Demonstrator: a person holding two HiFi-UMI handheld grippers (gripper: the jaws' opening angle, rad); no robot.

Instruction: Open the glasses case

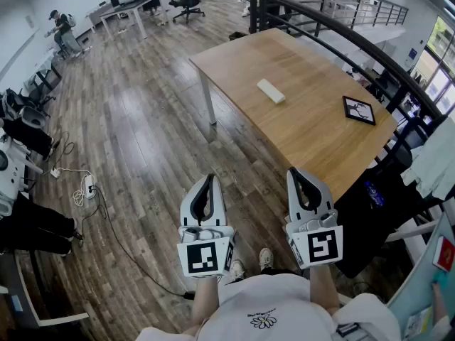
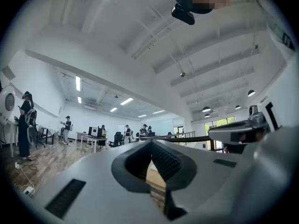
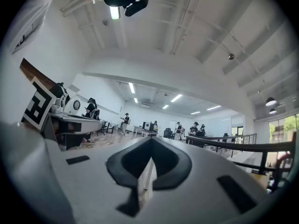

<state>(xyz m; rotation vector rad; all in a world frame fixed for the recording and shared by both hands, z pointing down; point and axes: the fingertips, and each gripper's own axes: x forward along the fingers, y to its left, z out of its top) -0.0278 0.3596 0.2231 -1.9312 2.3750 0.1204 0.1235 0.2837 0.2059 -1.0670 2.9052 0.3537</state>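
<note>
The glasses case (image 1: 270, 90), a small white oblong box, lies shut near the middle of the wooden table (image 1: 313, 126), far ahead of both grippers. My left gripper (image 1: 210, 180) and right gripper (image 1: 293, 172) hang side by side over the floor, short of the table's near corner. Both are shut with nothing between the jaws. In the left gripper view the left gripper (image 2: 152, 144) points roughly level across the room, with a sliver of the table seen through its jaw gap. The right gripper (image 3: 151, 141) also points level; the case is not visible in either gripper view.
A black framed marker card (image 1: 359, 110) lies at the table's right end. A dark curved railing (image 1: 370, 48) runs behind the table. Cables and a power strip (image 1: 89, 186) lie on the wooden floor at left. People work at desks far back.
</note>
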